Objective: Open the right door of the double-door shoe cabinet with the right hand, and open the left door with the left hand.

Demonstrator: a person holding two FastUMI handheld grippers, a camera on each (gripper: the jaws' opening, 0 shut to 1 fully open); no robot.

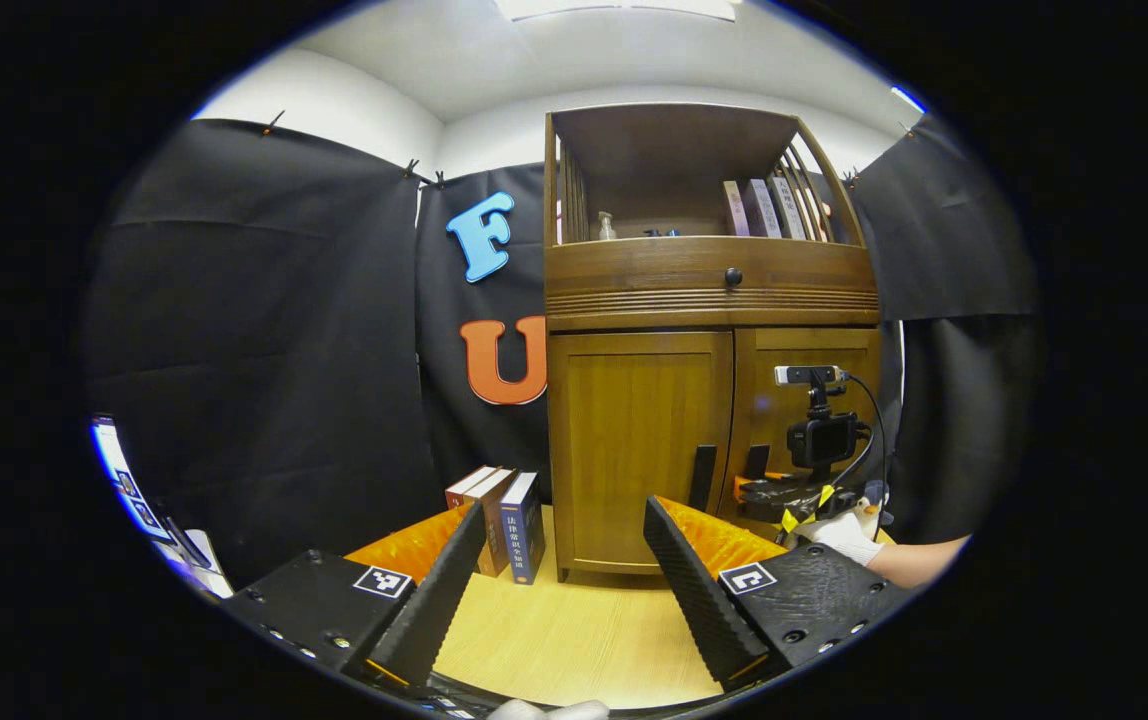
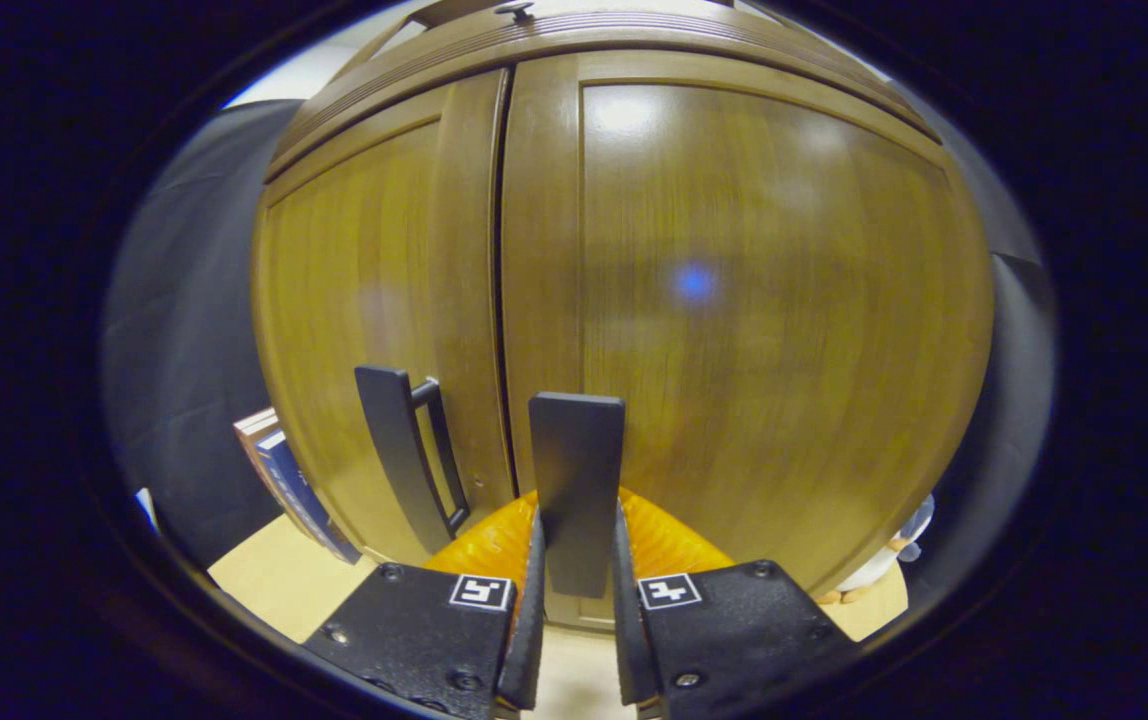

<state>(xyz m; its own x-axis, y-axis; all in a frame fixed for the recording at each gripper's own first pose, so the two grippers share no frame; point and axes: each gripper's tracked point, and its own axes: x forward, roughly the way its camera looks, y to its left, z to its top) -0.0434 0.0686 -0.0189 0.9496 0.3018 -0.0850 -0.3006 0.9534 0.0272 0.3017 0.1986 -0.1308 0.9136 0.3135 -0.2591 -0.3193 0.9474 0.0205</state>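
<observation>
The wooden shoe cabinet [image 1: 709, 300] stands ahead with both doors shut. In the left gripper view my left gripper [image 1: 564, 510] is open and holds nothing, a short way in front of the left door [image 1: 639, 440] and its black handle [image 1: 702, 477]. Farther off, the right gripper [image 1: 769, 495], held by a gloved hand [image 1: 844, 535], is at the right door's handle [image 1: 756, 462]. In the right gripper view my right gripper [image 2: 577, 520] is shut on the right door's black upright handle [image 2: 576, 470]. The left door's handle [image 2: 404, 455] is just to its left.
Three books [image 1: 504, 520] stand on the light wooden surface [image 1: 574, 630] left of the cabinet. Above the doors are a drawer with a black knob [image 1: 733, 276] and an open shelf with books [image 1: 764, 205] and a small bottle [image 1: 606, 226].
</observation>
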